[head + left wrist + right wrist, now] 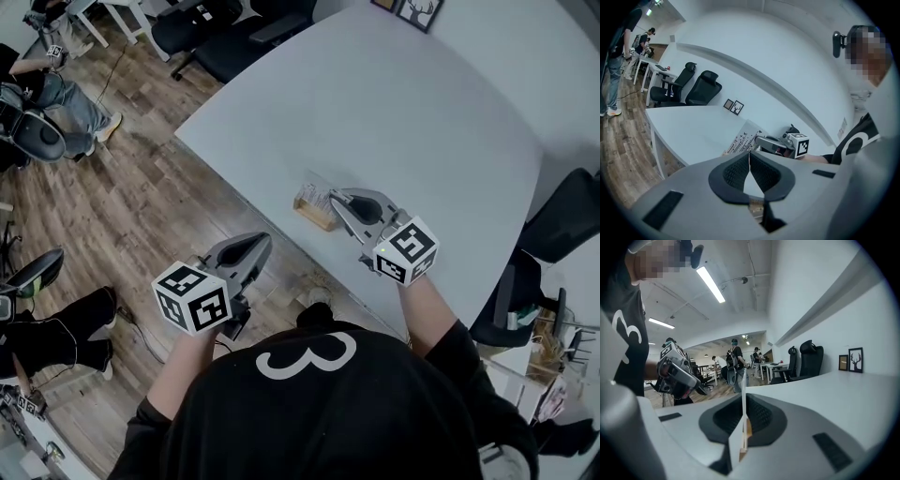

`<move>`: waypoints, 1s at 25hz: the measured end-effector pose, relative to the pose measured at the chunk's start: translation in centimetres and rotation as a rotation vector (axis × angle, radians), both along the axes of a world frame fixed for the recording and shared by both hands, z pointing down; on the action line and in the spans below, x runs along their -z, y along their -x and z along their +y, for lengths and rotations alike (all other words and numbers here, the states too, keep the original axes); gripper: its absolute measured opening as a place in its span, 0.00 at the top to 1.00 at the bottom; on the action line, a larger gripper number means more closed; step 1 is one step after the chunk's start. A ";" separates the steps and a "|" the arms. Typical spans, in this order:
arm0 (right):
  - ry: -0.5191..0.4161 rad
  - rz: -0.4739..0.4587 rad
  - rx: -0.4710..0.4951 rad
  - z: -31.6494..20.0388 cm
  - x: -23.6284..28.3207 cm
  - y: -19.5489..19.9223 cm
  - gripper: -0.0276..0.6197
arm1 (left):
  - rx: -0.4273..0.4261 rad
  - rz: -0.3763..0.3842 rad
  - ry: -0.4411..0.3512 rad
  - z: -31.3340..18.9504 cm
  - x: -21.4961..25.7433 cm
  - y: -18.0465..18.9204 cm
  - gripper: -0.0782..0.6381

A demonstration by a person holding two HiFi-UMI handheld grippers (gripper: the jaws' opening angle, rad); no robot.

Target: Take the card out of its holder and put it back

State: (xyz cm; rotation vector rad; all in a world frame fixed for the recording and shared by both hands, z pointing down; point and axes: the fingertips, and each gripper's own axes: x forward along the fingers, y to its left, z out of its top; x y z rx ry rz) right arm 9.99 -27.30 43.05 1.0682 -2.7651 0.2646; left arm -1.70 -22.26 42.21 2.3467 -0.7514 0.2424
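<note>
A white card [312, 190] printed with small black marks stands edge-up over a small wooden holder [315, 217] near the table's front edge. My right gripper [339, 198] is shut on the card's right side. In the right gripper view the card [742, 385] shows edge-on between the shut pads, with a bit of the tan holder [746, 430] below. The left gripper view shows the card [740, 138] tilted in the right gripper [760, 139]. My left gripper [264, 243] hangs shut and empty off the table's edge, over the floor, left of the holder; its pads [740, 168] meet at the tip.
The white table [422, 112] stretches away beyond the holder. Black office chairs [234, 37] stand at its far left end, and one [562, 225] at the right. Two small picture frames [733, 106] lean against the wall. People stand and sit in the background over the wood floor [112, 187].
</note>
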 end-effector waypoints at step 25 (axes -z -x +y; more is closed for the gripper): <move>-0.036 -0.093 -0.091 16.0 10.4 4.5 0.92 | -0.029 0.083 -0.188 11.6 7.9 4.0 0.87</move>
